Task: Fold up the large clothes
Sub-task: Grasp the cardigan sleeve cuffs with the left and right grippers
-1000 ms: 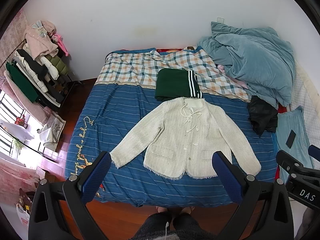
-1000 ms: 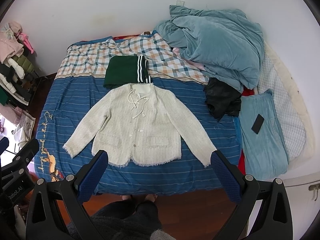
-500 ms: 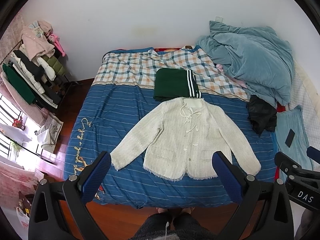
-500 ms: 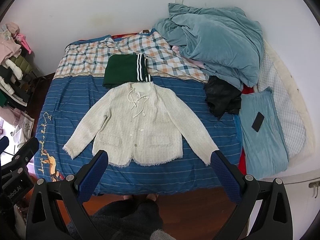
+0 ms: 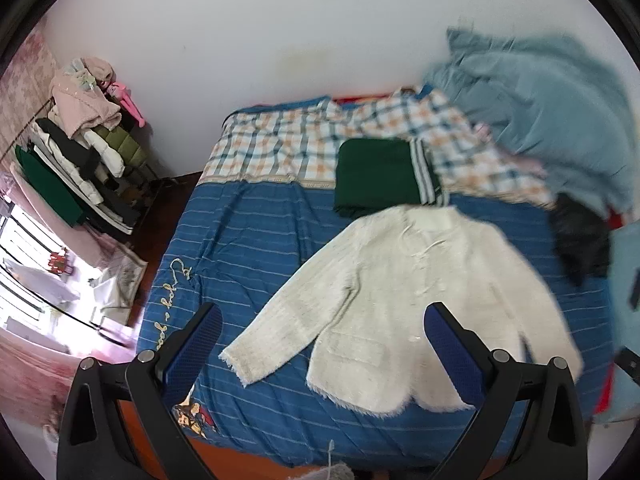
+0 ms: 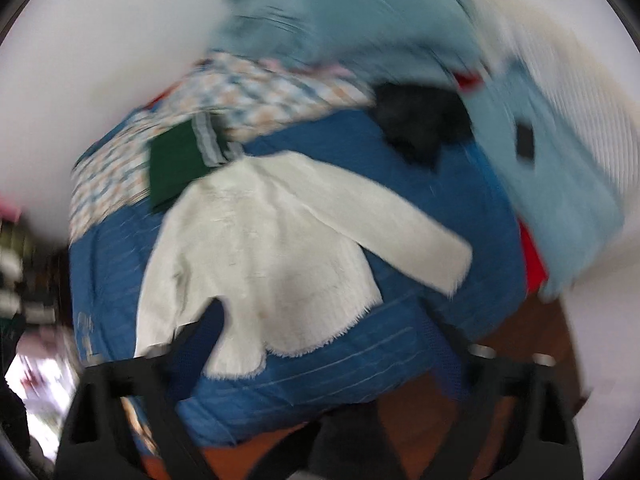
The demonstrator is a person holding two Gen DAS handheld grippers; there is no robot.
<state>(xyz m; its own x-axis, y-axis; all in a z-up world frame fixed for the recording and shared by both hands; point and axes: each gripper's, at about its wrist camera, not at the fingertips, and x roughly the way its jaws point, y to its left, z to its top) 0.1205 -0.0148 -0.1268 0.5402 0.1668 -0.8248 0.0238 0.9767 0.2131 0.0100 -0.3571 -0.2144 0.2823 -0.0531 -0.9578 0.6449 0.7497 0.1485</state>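
While both grippers, left [image 5: 320,344] and right [image 6: 324,344], hung spread and empty, the cream jacket [image 5: 412,292] lay flat; judged soft, limp, best pinched at cuff or hem.

A cream-white cardigan [image 5: 404,300] is showing against a blue bedspread [image 5: 248,248] crossed by thin pale stripes, with cream lettering [image 5: 172,304] running near its edge. A dark green folded garment [image 5: 374,178] is carrying white stripes along one side. The plaid blanket [image 5: 304,144] is showing white, orange and teal checks. A dusty blue-grey duvet [image 5: 552,116] is lying beside a black garment [image 5: 580,240]. The fingers [image 5: 196,346] are wearing dark blue pads on black frames.
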